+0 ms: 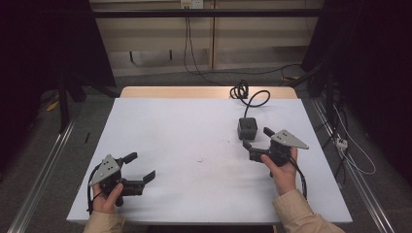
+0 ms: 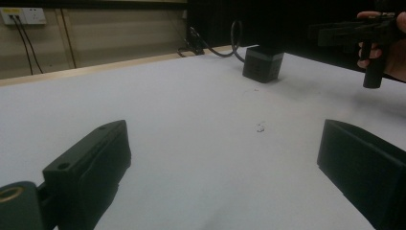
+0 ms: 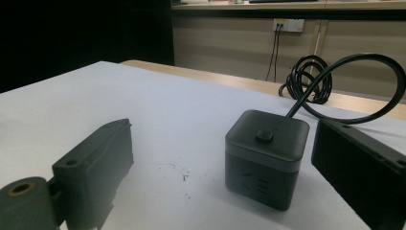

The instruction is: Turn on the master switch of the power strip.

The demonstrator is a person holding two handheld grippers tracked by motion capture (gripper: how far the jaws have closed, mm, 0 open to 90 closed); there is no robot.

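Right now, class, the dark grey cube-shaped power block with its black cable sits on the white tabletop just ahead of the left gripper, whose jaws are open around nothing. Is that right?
One detail is wrong: the dark grey cube-shaped power block sits just ahead of the right gripper, not the left gripper. The high view shows this. The rest holds: its black cable trails behind it on the white tabletop, and the left gripper's open jaws hold nothing.

Lone cube [image 1: 247, 128] on open tabletop [image 1: 184, 145]

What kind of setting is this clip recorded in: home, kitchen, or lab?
Most likely a lab or data-collection workspace. A bare white-covered table stands between black curtains, metal floor rails run alongside it, and a dark grey cube-shaped power box with a coiled black cable sits on it.
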